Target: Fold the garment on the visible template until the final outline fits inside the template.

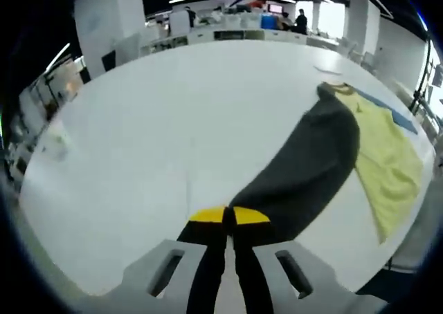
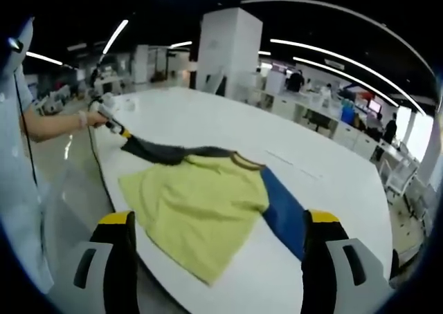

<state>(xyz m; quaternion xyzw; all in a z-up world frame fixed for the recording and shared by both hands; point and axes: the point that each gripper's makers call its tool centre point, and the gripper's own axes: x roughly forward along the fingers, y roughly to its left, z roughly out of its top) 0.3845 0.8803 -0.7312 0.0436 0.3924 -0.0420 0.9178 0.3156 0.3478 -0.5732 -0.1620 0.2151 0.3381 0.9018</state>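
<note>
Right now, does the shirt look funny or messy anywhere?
Yes. The yellow shirt lies crooked across the blue template, with its bottom edge hanging off the white table. Its dark part is pulled out long and thin, pinched in the shut left gripper. The right gripper is open, holding nothing.

light: bright, even – ceiling strip lights (image 2: 325, 61) overhead | glare: soft sheen on white table (image 1: 173, 120) | shadows: faint | blur: slight softness, strong fisheye bending at edges

No text, label, brand, number or sign is legible anywhere.
</note>
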